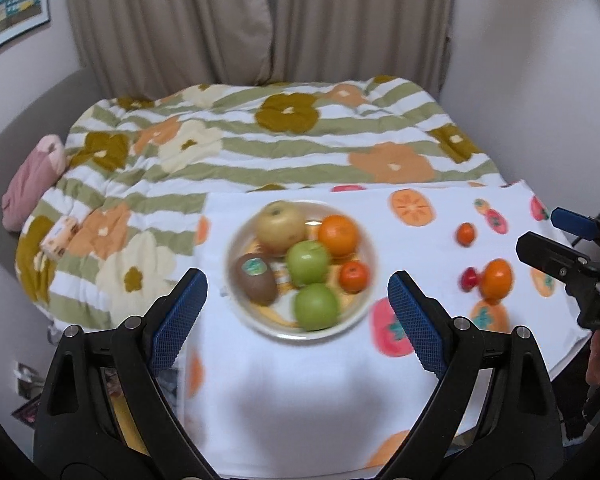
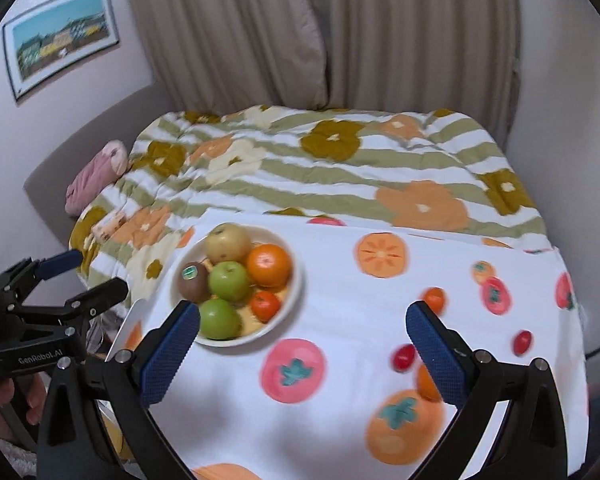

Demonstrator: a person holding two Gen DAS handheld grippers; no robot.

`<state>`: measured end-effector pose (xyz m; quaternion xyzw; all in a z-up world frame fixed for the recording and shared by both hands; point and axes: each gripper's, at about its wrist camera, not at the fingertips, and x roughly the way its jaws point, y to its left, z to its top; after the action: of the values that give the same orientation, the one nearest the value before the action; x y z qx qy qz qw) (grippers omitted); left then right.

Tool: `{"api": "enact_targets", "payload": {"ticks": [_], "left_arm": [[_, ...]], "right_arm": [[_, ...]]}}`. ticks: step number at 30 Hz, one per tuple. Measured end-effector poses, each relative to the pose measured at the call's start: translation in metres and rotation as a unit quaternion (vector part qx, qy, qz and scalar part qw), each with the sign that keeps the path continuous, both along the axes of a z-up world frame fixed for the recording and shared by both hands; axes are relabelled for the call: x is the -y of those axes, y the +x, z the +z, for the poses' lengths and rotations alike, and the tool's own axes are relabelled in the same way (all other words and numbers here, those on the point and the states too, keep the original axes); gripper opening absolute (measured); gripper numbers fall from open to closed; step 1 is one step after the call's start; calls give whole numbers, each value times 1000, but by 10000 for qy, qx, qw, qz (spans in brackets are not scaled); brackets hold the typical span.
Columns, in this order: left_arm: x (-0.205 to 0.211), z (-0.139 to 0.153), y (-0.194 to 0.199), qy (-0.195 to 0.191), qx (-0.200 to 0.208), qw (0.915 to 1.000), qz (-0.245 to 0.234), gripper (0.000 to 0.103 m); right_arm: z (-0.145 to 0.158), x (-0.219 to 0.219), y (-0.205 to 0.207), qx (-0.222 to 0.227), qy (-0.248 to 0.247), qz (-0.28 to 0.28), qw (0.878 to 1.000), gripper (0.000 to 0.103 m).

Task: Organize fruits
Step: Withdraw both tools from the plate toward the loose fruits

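A cream bowl [image 1: 236,240] [image 2: 296,280] on the fruit-print cloth holds a yellow apple [image 1: 281,226], an orange [image 1: 338,235], two green apples [image 1: 308,262], a kiwi [image 1: 256,279] and a small tangerine [image 1: 354,276]. Loose on the cloth lie an orange [image 1: 496,278] [image 2: 426,384], a small tangerine [image 1: 465,234] [image 2: 434,299] and red cherry tomatoes [image 1: 470,279] [image 2: 403,357]. My left gripper [image 1: 298,320] is open and empty, just in front of the bowl. My right gripper [image 2: 303,354] is open and empty, above the cloth right of the bowl; the loose orange sits partly behind its right finger.
The cloth-covered table [image 2: 340,420] stands against a bed with a striped floral quilt [image 1: 260,140]. A pink pillow [image 1: 32,184] and a small box [image 1: 60,236] lie at the bed's left. Curtains [image 1: 260,20] hang behind.
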<state>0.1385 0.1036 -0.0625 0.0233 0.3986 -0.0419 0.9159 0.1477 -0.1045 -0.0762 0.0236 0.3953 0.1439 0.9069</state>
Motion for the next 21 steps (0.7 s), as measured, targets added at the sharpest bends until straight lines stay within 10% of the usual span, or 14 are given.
{"api": "enact_targets", "payload": {"ticks": [21], "left_arm": [[202, -48, 4, 125, -425, 9937, -1029, 97]], "right_arm": [[-39, 181, -1, -378, -226, -504, 9978, 103]]}}
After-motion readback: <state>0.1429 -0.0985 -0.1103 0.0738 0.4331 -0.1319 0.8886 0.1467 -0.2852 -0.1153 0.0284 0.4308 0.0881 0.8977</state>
